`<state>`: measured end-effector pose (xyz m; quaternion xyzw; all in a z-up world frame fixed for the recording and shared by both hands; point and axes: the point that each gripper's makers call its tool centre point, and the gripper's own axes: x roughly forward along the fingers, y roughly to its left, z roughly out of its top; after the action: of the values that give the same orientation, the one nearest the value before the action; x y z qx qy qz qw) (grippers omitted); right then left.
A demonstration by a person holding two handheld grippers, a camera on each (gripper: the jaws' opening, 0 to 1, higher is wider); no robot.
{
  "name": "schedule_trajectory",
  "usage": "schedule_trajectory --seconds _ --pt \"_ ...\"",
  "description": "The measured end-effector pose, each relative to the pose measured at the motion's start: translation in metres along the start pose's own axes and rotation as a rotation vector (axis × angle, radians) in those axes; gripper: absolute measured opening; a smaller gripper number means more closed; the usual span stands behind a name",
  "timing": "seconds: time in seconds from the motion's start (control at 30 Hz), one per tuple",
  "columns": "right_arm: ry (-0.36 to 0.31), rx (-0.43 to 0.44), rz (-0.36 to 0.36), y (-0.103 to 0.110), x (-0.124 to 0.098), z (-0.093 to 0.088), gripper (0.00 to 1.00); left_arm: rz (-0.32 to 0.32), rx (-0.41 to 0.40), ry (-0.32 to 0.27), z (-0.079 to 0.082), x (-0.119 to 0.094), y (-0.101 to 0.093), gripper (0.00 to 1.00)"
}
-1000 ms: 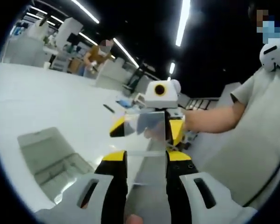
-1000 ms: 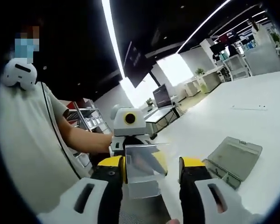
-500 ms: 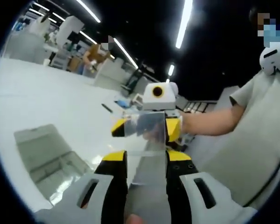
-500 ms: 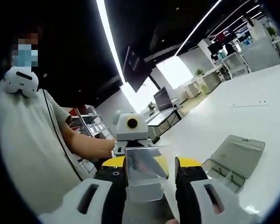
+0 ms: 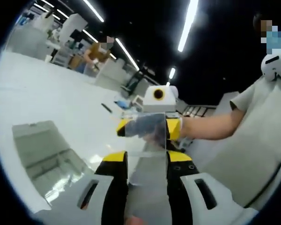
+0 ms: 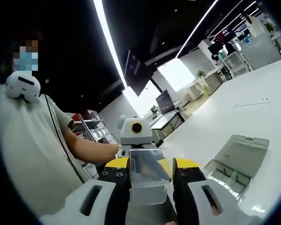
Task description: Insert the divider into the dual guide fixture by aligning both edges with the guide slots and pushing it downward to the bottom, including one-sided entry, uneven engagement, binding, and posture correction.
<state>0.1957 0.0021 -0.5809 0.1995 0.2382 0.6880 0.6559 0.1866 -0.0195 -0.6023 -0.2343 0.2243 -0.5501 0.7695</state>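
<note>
A clear flat divider (image 5: 147, 140) is held in the air between both grippers. My left gripper (image 5: 146, 157) is shut on its near end, with the yellow-tipped jaws against its two edges. The right gripper (image 5: 150, 127) faces me from the far end. In the right gripper view, the same divider (image 6: 150, 172) sits between the jaws of my right gripper (image 6: 151, 164), which is shut on it, and the left gripper (image 6: 136, 140) faces from beyond. The translucent guide fixture (image 5: 42, 152) lies on the white table to the left, and shows again as the fixture (image 6: 236, 159) at the right.
The white table (image 5: 47, 98) spreads wide around the fixture. The person's bare forearm (image 5: 210, 126) and grey shirt (image 6: 28, 154) are close by. Another person (image 5: 98, 52) stands among desks far back. A small dark object (image 5: 107, 108) lies on the table.
The right gripper's jaws have drawn closer together against the divider's edges. Both views have tilted a little; the divider stays held between the two grippers.
</note>
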Motion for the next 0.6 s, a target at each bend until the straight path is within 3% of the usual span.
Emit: schedule_trajectory --seconds 0.6 --pt "0.011 0.009 -0.032 -0.0016 0.0043 0.0016 0.3 0.001 -0.019 -0.015 0.0031 -0.0039 0.0009 0.3"
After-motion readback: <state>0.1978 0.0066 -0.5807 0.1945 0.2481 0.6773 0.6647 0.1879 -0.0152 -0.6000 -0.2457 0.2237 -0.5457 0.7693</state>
